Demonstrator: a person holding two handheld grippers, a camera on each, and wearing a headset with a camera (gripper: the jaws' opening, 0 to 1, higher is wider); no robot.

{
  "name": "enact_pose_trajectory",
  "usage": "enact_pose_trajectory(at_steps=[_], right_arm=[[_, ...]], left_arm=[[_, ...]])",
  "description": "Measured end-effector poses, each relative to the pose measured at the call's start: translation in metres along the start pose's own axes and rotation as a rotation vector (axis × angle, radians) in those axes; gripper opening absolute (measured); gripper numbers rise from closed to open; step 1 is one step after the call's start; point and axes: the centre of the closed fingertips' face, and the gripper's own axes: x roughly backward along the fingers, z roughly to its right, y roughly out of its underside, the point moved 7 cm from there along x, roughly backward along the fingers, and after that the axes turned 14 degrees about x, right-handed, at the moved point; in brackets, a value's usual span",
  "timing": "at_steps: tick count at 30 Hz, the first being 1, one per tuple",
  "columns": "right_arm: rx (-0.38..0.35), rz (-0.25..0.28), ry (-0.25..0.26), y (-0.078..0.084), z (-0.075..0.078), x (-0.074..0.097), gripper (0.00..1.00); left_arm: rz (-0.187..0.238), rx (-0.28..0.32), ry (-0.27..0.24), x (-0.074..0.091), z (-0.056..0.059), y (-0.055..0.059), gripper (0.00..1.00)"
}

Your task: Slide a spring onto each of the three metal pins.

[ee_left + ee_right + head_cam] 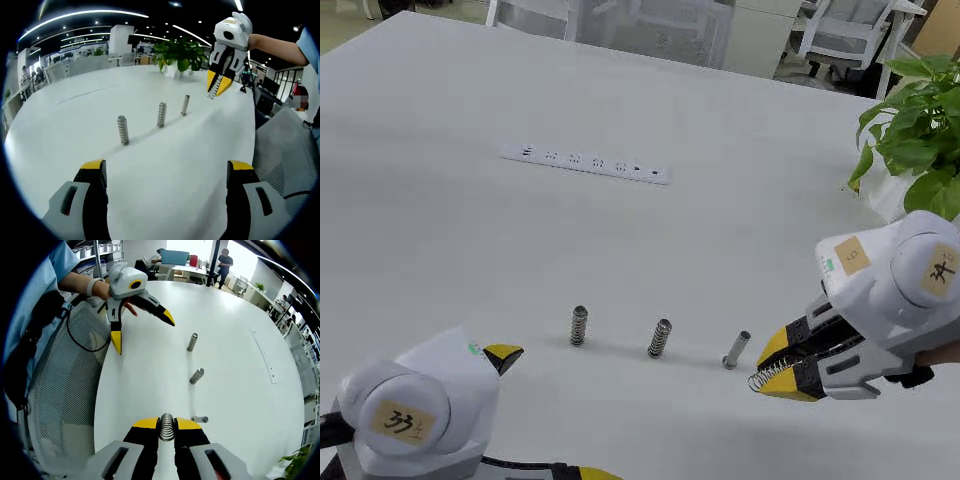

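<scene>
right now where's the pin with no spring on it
Head view: the bare pin stands at the row's right end, beside a sprung pin and just left of the right gripper holding a spring.

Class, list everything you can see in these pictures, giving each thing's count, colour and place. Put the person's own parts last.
Table: one, white, under everything.
Pins carrying springs: two, grey metal, left and middle of the row.
Bare pin: one, grey metal, right end of the row.
Spring: one, grey metal, gripped beside the bare pin.
Power strip: one, white, far side of the table.
Plant: one, green, the table's right edge.
Mesh chair: one, grey, beside the table.
Left gripper: one, white with yellow tips, open, near edge.
Right gripper: one, same colours, shut on the spring.
</scene>
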Motion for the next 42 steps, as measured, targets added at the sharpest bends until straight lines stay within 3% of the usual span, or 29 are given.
enact_pose_trajectory(at_steps=[7, 21, 30, 35, 42], right_arm=[[0.023, -0.041, -0.001, 0.007, 0.014, 0.003, 0.07], [0.086, -0.115, -0.02, 0.011, 0.04, -0.001, 0.07], [0.121, -0.145, -0.045, 0.006, 0.048, -0.007, 0.07], [0.141, -0.164, -0.062, 0.012, 0.055, -0.013, 0.07], [0.147, -0.173, -0.079, 0.009, 0.054, -0.014, 0.07]], left_arm=[[0.011, 0.017, -0.01, 0.006, -0.004, 0.001, 0.99], [0.004, 0.032, 0.002, 0.002, 0.002, 0.008, 0.99], [-0.001, 0.041, 0.008, -0.001, 0.002, 0.01, 0.99], [0.001, 0.045, 0.005, 0.0, 0.002, 0.01, 0.99], [-0.002, 0.054, 0.003, -0.001, 0.001, 0.012, 0.99]])
